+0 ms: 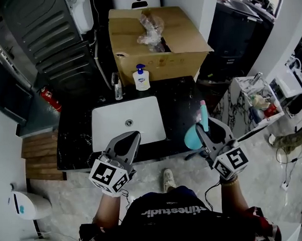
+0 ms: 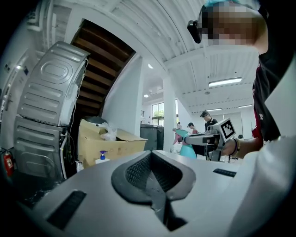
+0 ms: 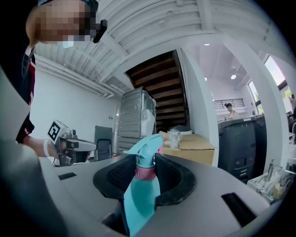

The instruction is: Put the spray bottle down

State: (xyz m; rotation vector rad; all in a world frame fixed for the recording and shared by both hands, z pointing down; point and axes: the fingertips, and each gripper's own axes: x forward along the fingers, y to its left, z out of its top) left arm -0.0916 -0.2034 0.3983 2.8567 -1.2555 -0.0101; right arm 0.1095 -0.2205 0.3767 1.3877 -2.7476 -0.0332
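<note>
The left gripper (image 1: 132,139) is held over the front edge of the white sink (image 1: 105,120), jaws pressed together on nothing – further right, the teal spray bottle (image 3: 141,194) is clamped upright in the right gripper (image 3: 147,161), above the black counter (image 1: 180,99)

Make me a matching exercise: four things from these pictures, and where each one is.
1. spray bottle
2. soap bottle
3. plastic bag
4. fire extinguisher

A. on the cardboard box
B. clamped in the right gripper
C. left of the counter
D. behind the sink

Pairs: 1-B, 2-D, 3-A, 4-C
</note>
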